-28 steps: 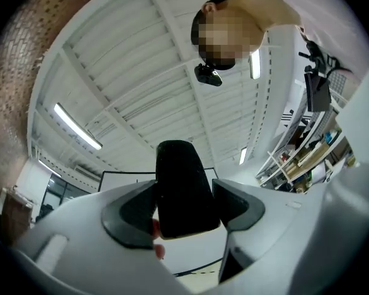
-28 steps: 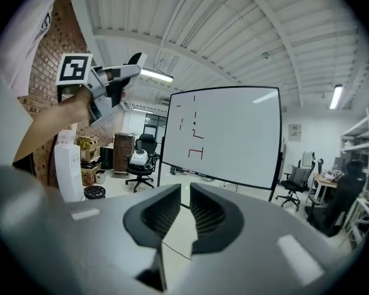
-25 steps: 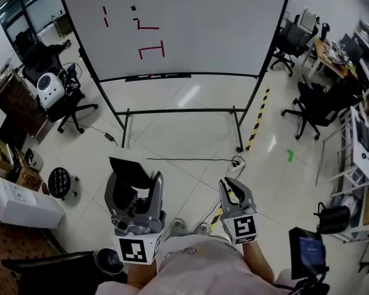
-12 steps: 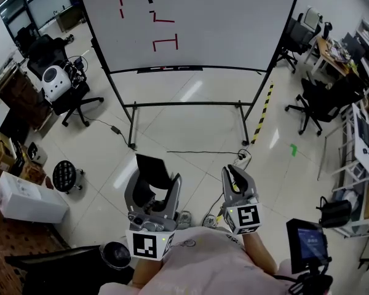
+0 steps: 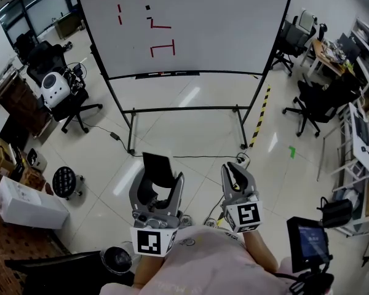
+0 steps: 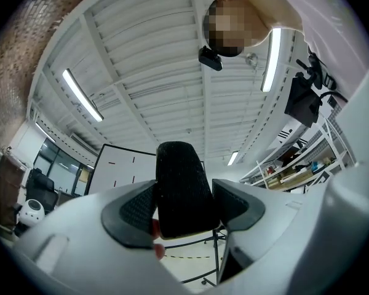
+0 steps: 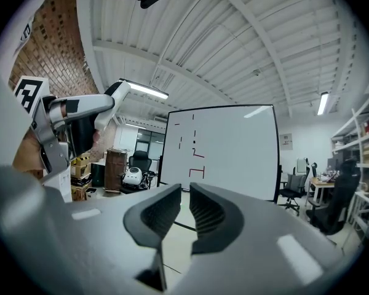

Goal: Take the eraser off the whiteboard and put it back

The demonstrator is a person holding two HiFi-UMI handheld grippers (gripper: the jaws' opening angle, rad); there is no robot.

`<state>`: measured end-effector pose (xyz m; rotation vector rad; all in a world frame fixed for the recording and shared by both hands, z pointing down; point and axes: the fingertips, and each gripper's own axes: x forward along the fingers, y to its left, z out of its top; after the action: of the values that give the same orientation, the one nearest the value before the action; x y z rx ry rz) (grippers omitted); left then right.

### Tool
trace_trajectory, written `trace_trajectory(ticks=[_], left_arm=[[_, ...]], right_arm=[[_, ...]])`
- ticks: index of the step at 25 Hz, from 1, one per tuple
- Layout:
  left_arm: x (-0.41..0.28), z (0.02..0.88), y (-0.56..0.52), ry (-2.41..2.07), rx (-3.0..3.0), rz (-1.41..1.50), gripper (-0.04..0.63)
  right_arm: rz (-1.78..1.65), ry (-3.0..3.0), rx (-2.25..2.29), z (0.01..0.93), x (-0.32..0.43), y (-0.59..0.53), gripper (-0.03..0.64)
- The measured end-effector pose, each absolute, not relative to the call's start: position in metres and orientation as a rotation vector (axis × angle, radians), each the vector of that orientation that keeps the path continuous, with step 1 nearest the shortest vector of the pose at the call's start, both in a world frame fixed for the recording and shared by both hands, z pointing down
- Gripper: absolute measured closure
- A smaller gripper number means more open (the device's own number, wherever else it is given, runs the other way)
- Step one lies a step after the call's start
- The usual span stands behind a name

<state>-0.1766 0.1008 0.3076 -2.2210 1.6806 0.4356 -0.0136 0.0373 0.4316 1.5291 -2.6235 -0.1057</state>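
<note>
A black eraser (image 5: 157, 166) stands upright between the pads of my left gripper (image 5: 160, 186), which is shut on it low in the head view. In the left gripper view the eraser (image 6: 181, 189) fills the gap of the left gripper (image 6: 184, 206). My right gripper (image 5: 234, 172) hangs beside it, shut with nothing between its jaws; the right gripper (image 7: 186, 211) points toward the board. The whiteboard (image 5: 221, 23) stands on a wheeled frame some way ahead, bearing red marks (image 5: 163, 48), and it also shows as the whiteboard (image 7: 234, 146). Both grippers are well short of it.
A narrow tray (image 5: 166, 74) runs along the board's lower edge above the black stand bar (image 5: 184, 110). Office chairs (image 5: 313, 103) sit at the right, another chair (image 5: 64, 97) at the left. A yellow-black floor strip (image 5: 258, 118), a cable (image 5: 190, 158) and a white box (image 5: 27, 204) lie around.
My left gripper with the eraser has shifted rightward, closer to the right gripper. The whiteboard has slid right in the head view. The right gripper has barely moved.
</note>
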Motion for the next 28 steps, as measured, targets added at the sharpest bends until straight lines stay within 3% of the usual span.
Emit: trace_trajectory(ticks=[28], left_arm=[[-0.145,0.315,0.08,1.61,-2.349,0.439,0.307]], right_arm=[[-0.113,-2.582,1.519,0.437,-0.01,0.024,0.572]])
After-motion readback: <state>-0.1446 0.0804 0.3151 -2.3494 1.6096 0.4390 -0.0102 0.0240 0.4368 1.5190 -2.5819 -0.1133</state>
